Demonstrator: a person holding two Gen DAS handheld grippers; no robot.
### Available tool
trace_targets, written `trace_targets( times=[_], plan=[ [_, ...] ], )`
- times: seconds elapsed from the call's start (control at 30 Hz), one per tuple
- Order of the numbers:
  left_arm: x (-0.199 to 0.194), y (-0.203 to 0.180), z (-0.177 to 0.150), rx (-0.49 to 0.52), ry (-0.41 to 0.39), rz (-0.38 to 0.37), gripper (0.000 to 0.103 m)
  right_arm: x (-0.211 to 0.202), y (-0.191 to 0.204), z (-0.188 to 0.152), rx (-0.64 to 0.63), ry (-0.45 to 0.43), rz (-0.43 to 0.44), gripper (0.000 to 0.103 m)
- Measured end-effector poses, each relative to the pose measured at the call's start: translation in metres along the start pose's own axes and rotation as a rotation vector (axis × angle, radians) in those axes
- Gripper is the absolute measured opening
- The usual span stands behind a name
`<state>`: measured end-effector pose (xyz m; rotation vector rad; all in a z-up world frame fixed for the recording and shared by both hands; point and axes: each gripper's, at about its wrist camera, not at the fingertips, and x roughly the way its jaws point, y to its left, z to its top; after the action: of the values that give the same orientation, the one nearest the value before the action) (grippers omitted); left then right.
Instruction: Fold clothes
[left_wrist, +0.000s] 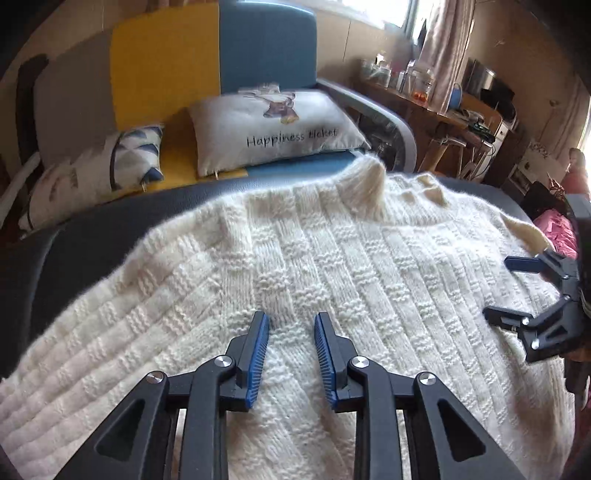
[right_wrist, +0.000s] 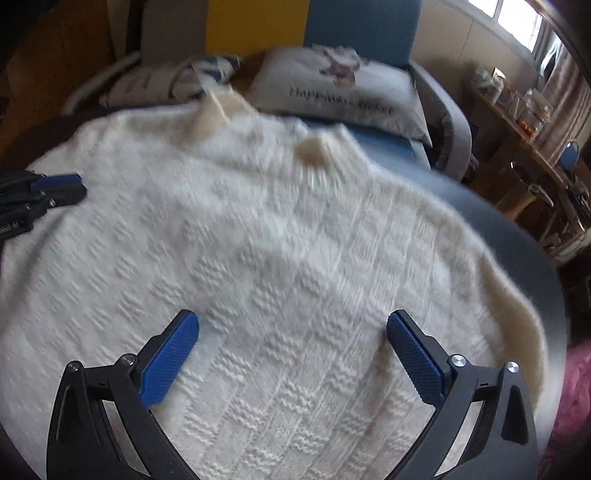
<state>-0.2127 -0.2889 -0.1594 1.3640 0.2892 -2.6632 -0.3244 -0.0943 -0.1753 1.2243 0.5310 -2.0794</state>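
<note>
A cream cable-knit sweater (left_wrist: 332, 258) (right_wrist: 277, 221) lies spread flat over a dark padded surface (left_wrist: 92, 236) (right_wrist: 498, 229), with its collar (left_wrist: 369, 173) at the far edge. My left gripper (left_wrist: 291, 315) (right_wrist: 79, 187) hovers low over the near part of the knit. Its blue pads stand a little apart, and nothing is pinched between them. My right gripper (right_wrist: 292, 317) (left_wrist: 498, 287) is wide open over the sweater's right half and holds nothing. The right wrist view is blurred.
Behind the surface stands a blue and yellow sofa (left_wrist: 258, 44) with a printed white pillow (left_wrist: 277, 125) (right_wrist: 351, 85) and a patterned cushion (left_wrist: 136, 155). A cluttered wooden desk (left_wrist: 443, 110) is at the right. Pink cloth (left_wrist: 557, 232) lies off the right edge, near a person (left_wrist: 578, 170).
</note>
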Motion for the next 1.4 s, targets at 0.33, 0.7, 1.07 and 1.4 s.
trace_targets(
  times=[0.33, 0.7, 1.07, 1.4],
  plan=[
    [-0.078, -0.017, -0.055, -0.013, -0.021, -0.092, 0.029, -0.068, 0.032, -0.026, -0.030, -0.012, 0.079, 0.103],
    [-0.084, -0.031, -0.124, 0.087, 0.027, -0.021, 0.029, -0.062, 0.009, -0.103, 0.066, 0.026, 0.044, 0.103],
    [-0.136, -0.054, -0.159, 0.077, -0.004, -0.103, 0.029, -0.131, 0.045, -0.145, -0.002, 0.026, 0.122, 0.103],
    [-0.132, -0.058, -0.188, 0.158, 0.032, -0.064, 0.029, -0.117, 0.029, -0.194, 0.025, 0.076, 0.105, 0.103]
  ],
)
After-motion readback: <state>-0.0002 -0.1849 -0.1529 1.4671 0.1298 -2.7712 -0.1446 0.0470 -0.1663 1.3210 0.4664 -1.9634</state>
